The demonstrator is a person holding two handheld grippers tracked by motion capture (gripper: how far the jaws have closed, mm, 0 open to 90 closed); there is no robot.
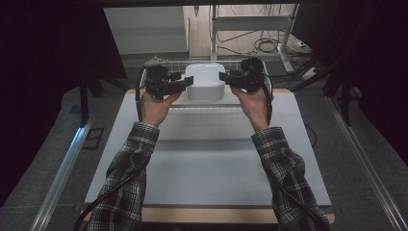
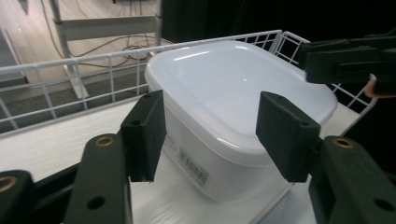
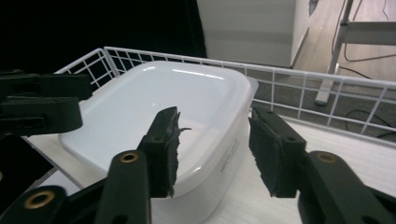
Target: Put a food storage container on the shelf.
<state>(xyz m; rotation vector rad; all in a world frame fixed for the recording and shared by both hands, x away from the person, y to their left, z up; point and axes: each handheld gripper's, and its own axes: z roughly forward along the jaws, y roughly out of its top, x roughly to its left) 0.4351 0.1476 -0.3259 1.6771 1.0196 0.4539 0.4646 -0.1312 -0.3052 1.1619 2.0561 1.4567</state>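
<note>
Grippers, left point(image 1: 182, 84) and right point(image 1: 225, 77), parted and gripping nothing, flanking the lidded box point(image 1: 205, 81) that sits in the wire basket point(image 2: 56, 74) at the surface's far edge: box looks placed, only pulling clear left.

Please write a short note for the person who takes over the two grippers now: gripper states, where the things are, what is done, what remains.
Left gripper: open, jaws either side of the white lidded container's corner, not pressing.
Right gripper: open, at the opposite side, same way.
Container: lid on, standing on the table inside the white wire rack.
Done: container placed there, it seems.
Left: probably draw both grippers back.
</note>
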